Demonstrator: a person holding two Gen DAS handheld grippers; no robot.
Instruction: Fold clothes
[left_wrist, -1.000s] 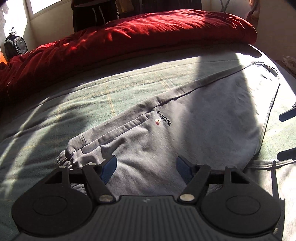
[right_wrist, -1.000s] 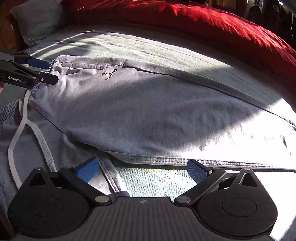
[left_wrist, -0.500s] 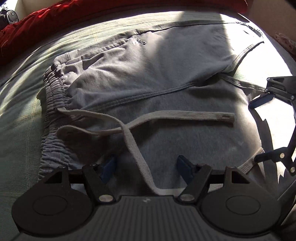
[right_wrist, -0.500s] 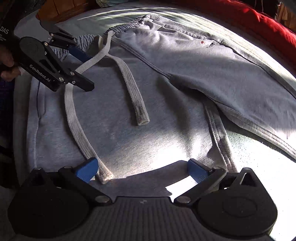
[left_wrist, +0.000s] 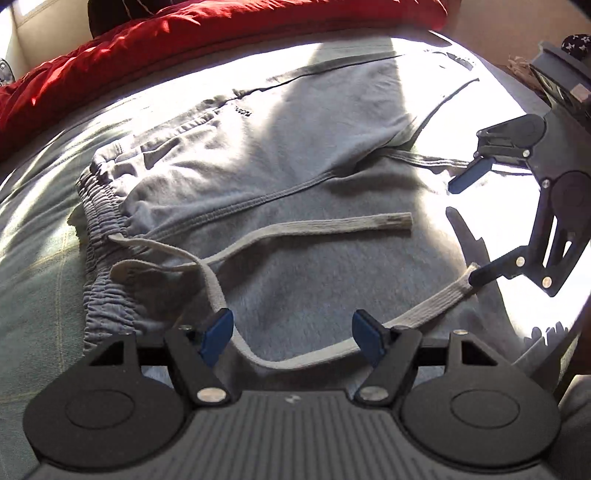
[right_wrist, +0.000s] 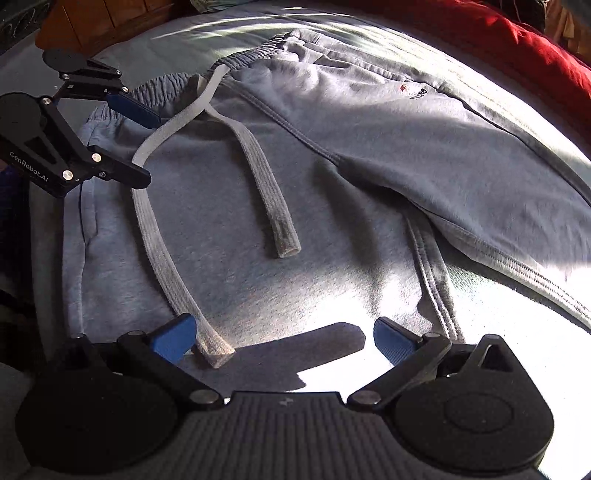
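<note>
The grey sweatpants (left_wrist: 295, 177) are lying on the bed (left_wrist: 40, 258) with one leg already folded over the other, so the crosswise folds and the loose drawstring (right_wrist: 155, 236) are still waiting. I am holding my left gripper (left_wrist: 291, 330) and my right gripper (right_wrist: 284, 338) tilted steeply down over the near waist area, both with jaws apart and gripping nothing.

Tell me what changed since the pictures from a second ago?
Both grippers pulled back from the far trouser leg to the waist end of the grey sweatpants. The left gripper now hangs over the white drawstring, and the right gripper sits near its other end. Nothing was grabbed or let go. Both grippers stayed open, and the pants, the drawstring and the red blanket lie as before.
</note>
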